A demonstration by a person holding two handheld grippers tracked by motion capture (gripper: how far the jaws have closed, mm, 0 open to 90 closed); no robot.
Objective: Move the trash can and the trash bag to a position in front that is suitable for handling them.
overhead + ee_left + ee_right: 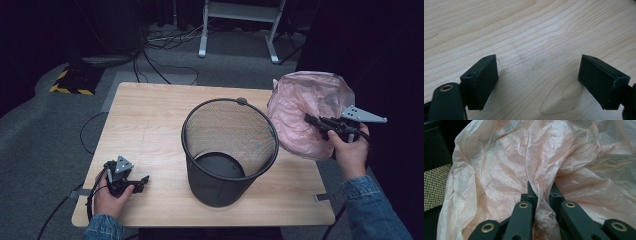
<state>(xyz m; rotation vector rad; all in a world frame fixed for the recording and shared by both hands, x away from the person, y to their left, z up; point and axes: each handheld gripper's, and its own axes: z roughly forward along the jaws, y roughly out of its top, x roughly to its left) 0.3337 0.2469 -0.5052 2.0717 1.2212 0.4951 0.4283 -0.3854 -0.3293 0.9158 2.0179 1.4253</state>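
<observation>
A thin pink plastic bag [305, 112] hangs puffed open above the table's right edge, beside a black wire-mesh bin [229, 150]. My right gripper [312, 121] is shut on a fold of the bag [541, 182], and its jaws pinch the film between them. The bin stands upright in the middle of the table with nothing seen inside it. At the near left corner my left gripper [142, 181] rests low over the wood. Its jaws stand wide apart with bare tabletop [536, 50] between them.
The light wooden table [145, 130] has free room left of and behind the bin. Beyond the far edge lie cables and a metal stand's legs [237, 30] on grey carpet. A yellow-black striped block [72, 82] sits on the floor at the far left.
</observation>
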